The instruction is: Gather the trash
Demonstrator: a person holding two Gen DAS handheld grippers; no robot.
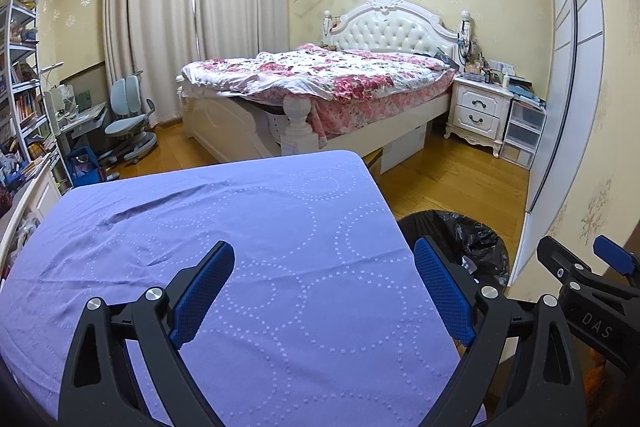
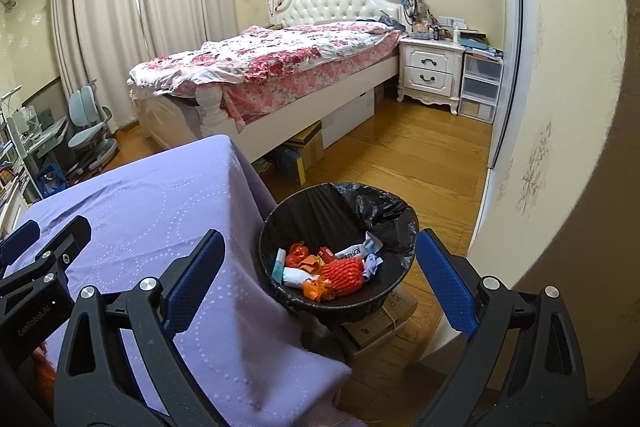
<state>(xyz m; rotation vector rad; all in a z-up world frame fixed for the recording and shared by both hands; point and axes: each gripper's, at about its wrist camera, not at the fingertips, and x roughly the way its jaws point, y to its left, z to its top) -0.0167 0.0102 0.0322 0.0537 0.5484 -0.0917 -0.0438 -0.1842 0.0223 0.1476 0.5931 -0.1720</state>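
The black-lined bin (image 2: 340, 227) holds orange, red and white trash (image 2: 332, 267); both grippers' jaws gape empty.

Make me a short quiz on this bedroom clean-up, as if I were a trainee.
1. True or false: the left hand-held gripper holds trash.
2. What lines the bin? A) black bag B) newspaper C) nothing
3. Name the largest orange item in the bin.

Key: 1 false, it is open and holds nothing, like the right hand-held gripper. 2 A, the black bag. 3 The orange foam net, among wrappers; no trash shows on the purple cloth.
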